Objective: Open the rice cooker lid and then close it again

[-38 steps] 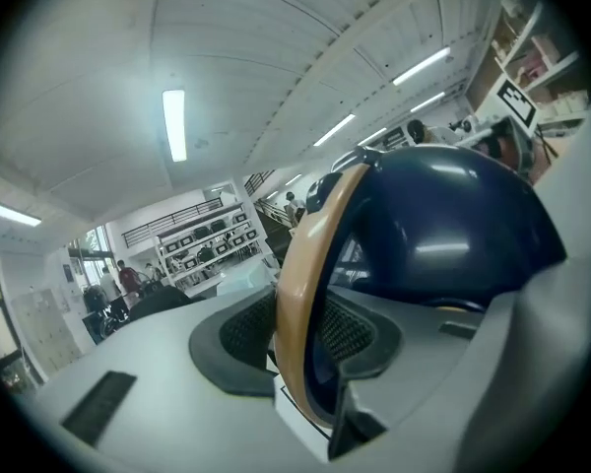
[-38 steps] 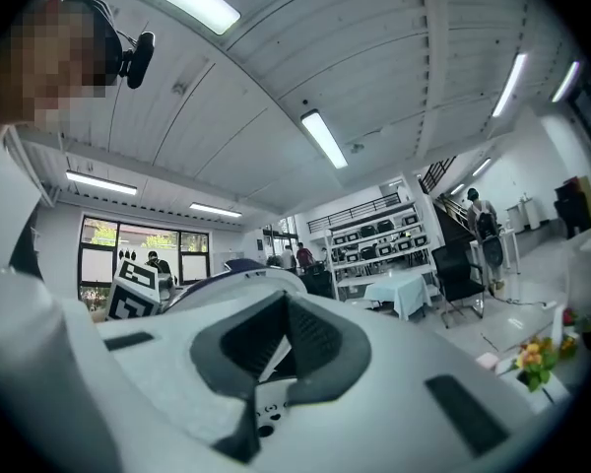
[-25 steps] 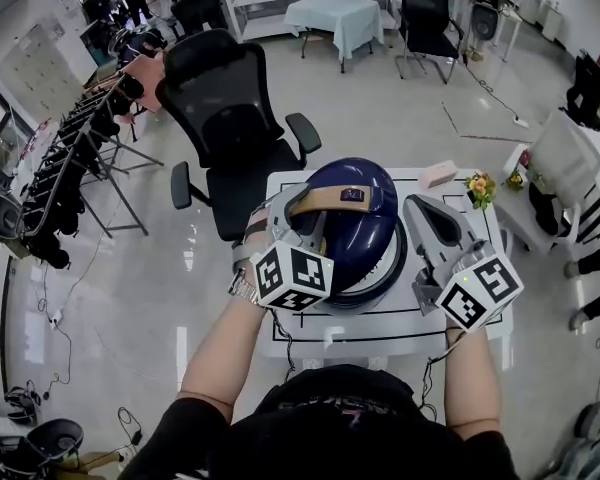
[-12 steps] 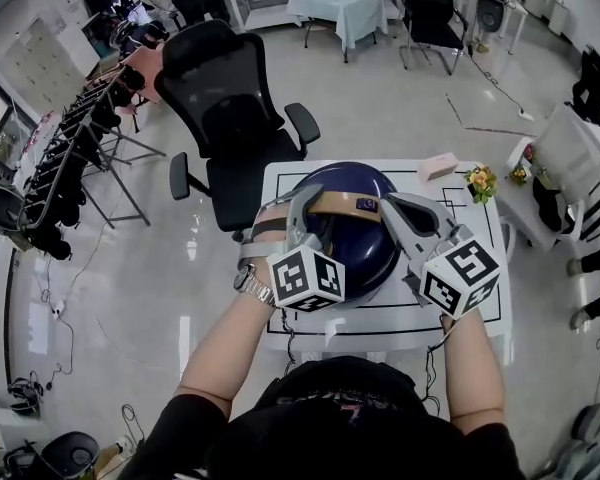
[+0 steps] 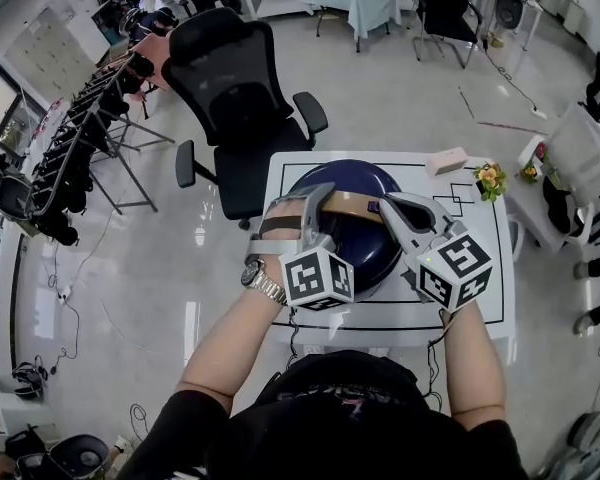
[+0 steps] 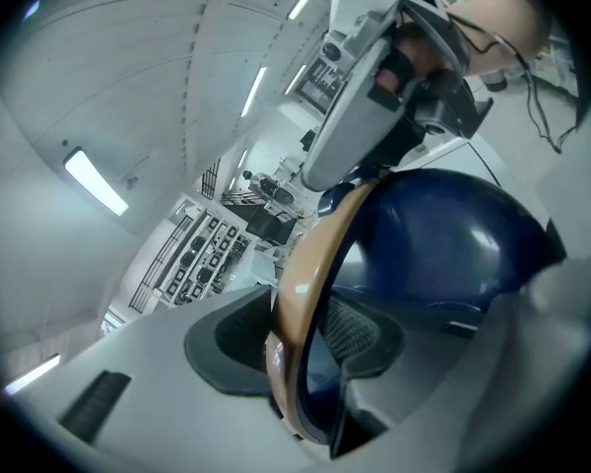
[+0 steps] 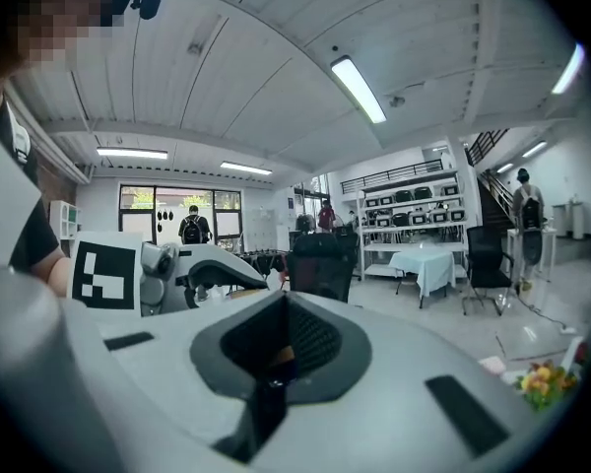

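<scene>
One dark blue rice cooker (image 5: 358, 253) sits in the middle of a white table (image 5: 480, 303), directly in front of the person; its domed lid looks lowered onto the body, though whether the latch has caught cannot be seen.

Two grippers are on it. The left gripper (image 5: 318, 203) is clamped on the tan carry handle (image 5: 355, 206), which runs between its pads in the left gripper view. The right gripper (image 5: 392, 208) has its jaws pressed together with nothing in them; its tips lie at the other end of the handle, on top of the lid.

Likely trouble from here: the lid may only rest down and not lock, since the push comes from narrow closed tips on a glossy curved dome; those tips could skid off sideways; a pull on the handle by the left gripper could tilt or slide the whole cooker on the smooth tabletop; pressing off-centre could make the lid spring back up.

Counted: one cooker; one carry handle; two grippers, each with one marker cube; one table; one pink block (image 5: 447, 160) and one small bunch of flowers (image 5: 490, 179) at the table's far right; one black office chair (image 5: 235, 88) just beyond the table.
</scene>
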{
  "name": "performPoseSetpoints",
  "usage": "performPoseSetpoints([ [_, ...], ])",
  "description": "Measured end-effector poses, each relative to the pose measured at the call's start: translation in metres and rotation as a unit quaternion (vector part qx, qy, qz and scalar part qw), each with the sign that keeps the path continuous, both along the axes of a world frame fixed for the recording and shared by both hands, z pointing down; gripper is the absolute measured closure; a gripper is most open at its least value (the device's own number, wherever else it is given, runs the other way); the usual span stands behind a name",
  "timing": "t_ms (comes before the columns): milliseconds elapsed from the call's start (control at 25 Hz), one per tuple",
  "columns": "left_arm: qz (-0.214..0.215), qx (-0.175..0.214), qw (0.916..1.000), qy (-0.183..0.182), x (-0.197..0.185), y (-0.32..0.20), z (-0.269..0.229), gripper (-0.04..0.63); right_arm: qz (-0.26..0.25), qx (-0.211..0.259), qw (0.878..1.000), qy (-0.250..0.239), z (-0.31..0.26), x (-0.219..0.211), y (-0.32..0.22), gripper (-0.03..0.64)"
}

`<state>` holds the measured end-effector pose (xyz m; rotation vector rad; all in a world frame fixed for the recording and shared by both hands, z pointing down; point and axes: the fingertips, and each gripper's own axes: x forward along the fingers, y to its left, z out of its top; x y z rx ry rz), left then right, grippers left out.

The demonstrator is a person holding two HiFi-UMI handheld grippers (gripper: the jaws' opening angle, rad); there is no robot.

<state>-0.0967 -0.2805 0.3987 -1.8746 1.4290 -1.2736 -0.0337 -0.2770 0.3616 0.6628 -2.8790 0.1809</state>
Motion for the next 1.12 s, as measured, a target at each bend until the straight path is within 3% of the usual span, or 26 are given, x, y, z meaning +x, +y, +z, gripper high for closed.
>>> performPoseSetpoints([
  [680,-0.001,-0.030,0.9970,-0.072,0.025,-0.006,0.039,0.437,0.002,-0.064,0.998,-0.014,0.056,0.024,-0.008,0.615],
  [1120,-0.020,-0.020,0.9959,-0.086,0.028,-0.008,0.042,0.436,-0.003,-0.075,0.997,-0.035,0.063,0.027,-0.008,0.615],
])
